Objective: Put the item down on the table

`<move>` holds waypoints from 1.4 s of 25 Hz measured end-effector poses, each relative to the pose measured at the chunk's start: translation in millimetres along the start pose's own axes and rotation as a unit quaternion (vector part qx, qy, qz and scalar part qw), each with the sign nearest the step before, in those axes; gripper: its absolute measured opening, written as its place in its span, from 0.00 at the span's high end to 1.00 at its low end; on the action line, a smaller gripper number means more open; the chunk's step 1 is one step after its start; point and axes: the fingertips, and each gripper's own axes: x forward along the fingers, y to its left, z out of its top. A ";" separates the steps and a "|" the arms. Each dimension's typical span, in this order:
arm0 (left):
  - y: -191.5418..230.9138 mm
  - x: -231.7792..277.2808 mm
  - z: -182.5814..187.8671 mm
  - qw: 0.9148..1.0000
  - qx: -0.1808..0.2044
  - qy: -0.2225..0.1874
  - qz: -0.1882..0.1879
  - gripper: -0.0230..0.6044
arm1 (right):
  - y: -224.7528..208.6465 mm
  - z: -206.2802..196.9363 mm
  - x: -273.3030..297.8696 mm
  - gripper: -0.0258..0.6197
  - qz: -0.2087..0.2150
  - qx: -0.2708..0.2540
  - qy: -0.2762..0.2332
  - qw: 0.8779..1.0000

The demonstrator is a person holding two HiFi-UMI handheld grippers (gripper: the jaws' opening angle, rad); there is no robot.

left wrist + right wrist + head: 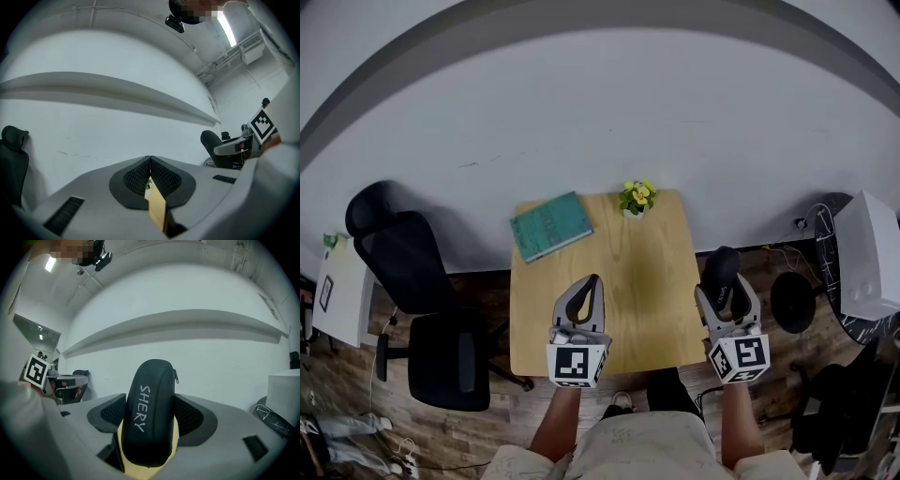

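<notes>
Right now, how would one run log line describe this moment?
left gripper: shut, empty | right gripper: shut on black case | black case: not yet on table | table holds: teal book, potted plant

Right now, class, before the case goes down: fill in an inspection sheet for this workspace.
Surface: wooden table, mostly bare.
Job's things: black case, not on the table yet.
Clutter: teal book and potted plant at the far edge.
Grippers: left gripper shut, empty; right gripper shut on the black case.
Cables: loose cables on the floor, right.
Surroundings: black office chair left, white wall behind.
</notes>
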 end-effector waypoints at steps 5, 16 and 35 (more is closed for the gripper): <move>2.7 1.5 -16.1 1.000 -0.006 0.012 0.013 0.95 | 5.5 -37.8 21.2 0.44 0.024 -0.003 0.056 0.998; 5.8 -12.4 -62.0 0.997 -0.025 0.063 0.028 0.95 | 32.4 -161.5 45.7 0.44 0.077 -0.027 0.243 0.967; 5.5 -15.0 -92.9 0.994 -0.048 0.089 0.042 0.95 | 43.5 -286.4 39.0 0.44 0.126 -0.064 0.467 0.873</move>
